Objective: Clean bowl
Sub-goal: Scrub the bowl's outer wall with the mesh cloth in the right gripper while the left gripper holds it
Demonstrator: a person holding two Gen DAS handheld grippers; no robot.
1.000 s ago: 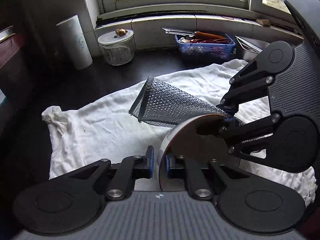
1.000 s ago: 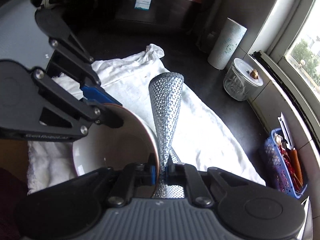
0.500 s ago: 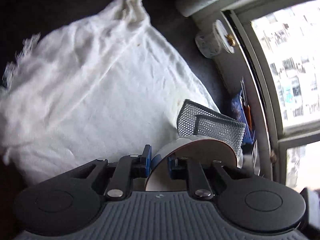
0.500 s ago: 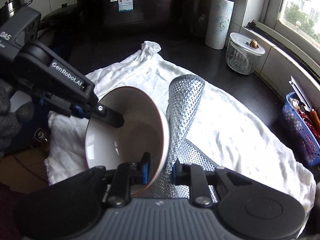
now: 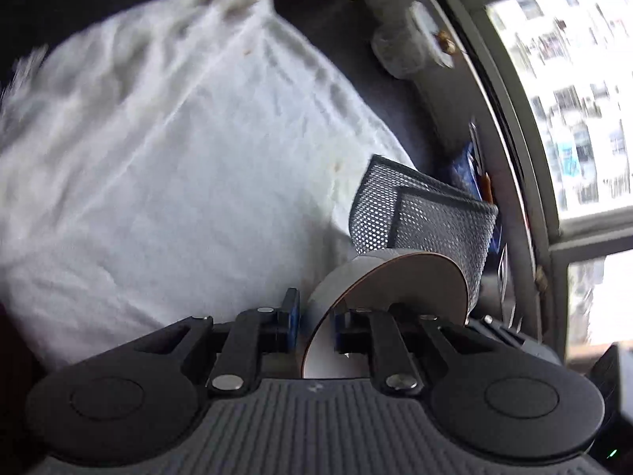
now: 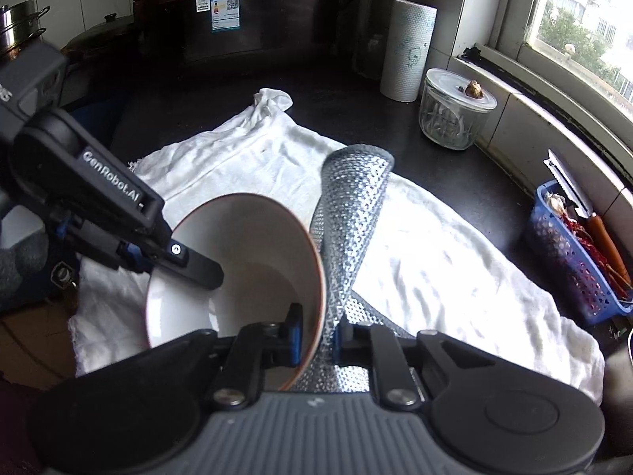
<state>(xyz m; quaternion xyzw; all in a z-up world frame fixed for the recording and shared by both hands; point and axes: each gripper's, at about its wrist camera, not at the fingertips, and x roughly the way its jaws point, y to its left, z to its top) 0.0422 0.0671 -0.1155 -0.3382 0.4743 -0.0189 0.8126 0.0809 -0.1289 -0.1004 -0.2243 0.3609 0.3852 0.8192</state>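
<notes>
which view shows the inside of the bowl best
The right wrist view: the bowl tilts toward that camera, showing its white interior with the left tongs clamped on its rim. The left wrist view shows only the rim edge-on and part of the outer wall.

Left gripper (image 5: 315, 330), right gripper (image 6: 318, 332) both clamped.

Left tool (image 5: 314, 326) clamps bowl (image 5: 395, 289) rim; mesh scrubber (image 5: 427, 217) behind bowl, white cloth (image 5: 178, 166) beneath.
</notes>
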